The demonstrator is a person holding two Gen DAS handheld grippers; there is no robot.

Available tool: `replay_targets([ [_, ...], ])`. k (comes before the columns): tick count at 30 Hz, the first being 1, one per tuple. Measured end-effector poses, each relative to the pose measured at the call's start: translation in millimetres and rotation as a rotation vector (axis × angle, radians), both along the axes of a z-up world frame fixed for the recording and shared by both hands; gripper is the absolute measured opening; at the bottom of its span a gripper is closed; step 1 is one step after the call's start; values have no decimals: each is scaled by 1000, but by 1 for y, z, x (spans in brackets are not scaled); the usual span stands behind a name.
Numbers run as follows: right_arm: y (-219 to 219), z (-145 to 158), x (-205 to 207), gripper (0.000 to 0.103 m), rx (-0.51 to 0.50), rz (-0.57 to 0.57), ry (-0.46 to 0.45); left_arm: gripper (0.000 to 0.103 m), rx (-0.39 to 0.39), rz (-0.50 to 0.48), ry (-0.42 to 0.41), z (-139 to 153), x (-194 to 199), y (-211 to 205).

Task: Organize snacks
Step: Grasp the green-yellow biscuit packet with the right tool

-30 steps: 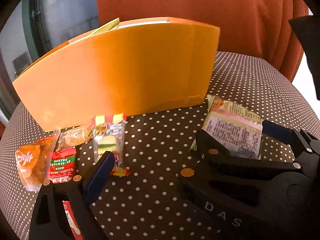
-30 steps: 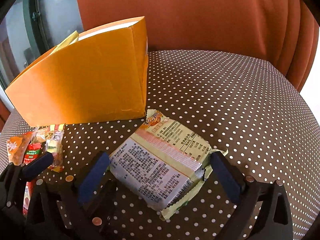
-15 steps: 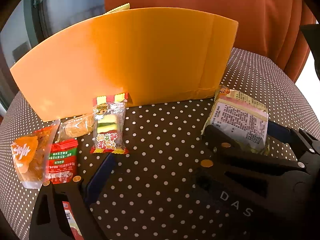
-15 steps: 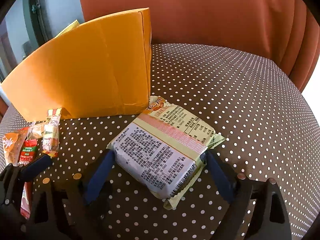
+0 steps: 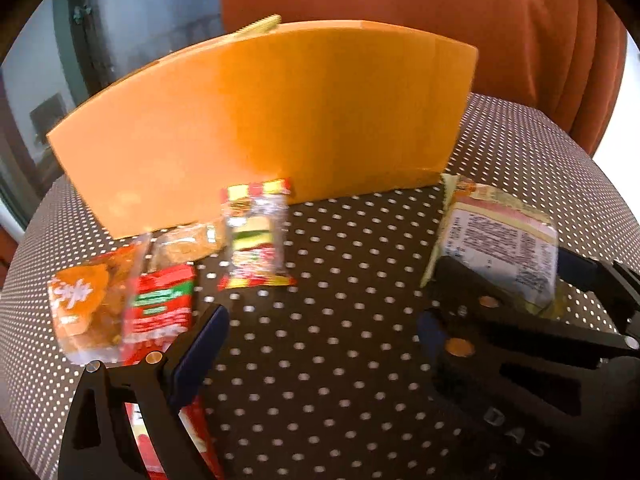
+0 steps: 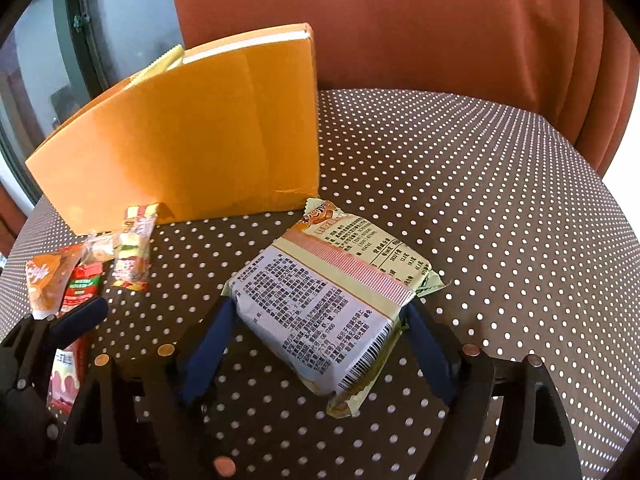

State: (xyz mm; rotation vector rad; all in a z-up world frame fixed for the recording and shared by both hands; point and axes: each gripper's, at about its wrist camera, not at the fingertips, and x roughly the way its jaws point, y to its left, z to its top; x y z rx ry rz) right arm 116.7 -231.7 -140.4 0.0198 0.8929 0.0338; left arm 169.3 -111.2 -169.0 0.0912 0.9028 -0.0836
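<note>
A noodle packet [image 6: 328, 300] with a printed grey and yellow wrapper lies on the polka-dot cloth. My right gripper [image 6: 320, 310] straddles it. Its jaws are closing, and both blue pad tips touch the packet's sides. In the left wrist view the same packet [image 5: 500, 248] sits at the right. An orange cardboard box [image 6: 192, 152] stands upright behind. My left gripper [image 5: 316, 340] is open over bare cloth with nothing between its fingers. Ahead of it lie a burger gummy packet [image 5: 256, 240], a clear-wrapped biscuit [image 5: 184, 244], a red-green sachet [image 5: 160, 308] and an orange packet [image 5: 88, 304].
A red-and-white wrapper [image 5: 140, 448] lies under the left gripper's left finger. The round table's dotted cloth [image 6: 480, 200] stretches to the right. A rust-coloured drape [image 6: 400, 20] hangs behind, and a window is at the far left. A yellow packet edge [image 6: 168, 56] sticks out of the box.
The right jaws have narrowed onto the noodle packet. The left gripper has drawn back from the burger gummy packet, which was at its left fingertip.
</note>
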Motion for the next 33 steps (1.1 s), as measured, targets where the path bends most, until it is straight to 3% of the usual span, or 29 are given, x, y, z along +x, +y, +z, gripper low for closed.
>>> replay_targets([
  [9, 23, 17, -13, 84, 29, 13, -45, 95, 11, 60, -8, 8, 6, 39],
  [18, 45, 18, -10, 84, 38, 69, -41, 95, 24, 106, -24, 12, -15, 79],
  [28, 69, 12, -17, 84, 15, 118, -11, 95, -10, 114, -2, 3, -50, 103],
  [33, 77, 8, -22, 85, -7, 133, -1, 92, -49, 121, 48, -11, -56, 111],
])
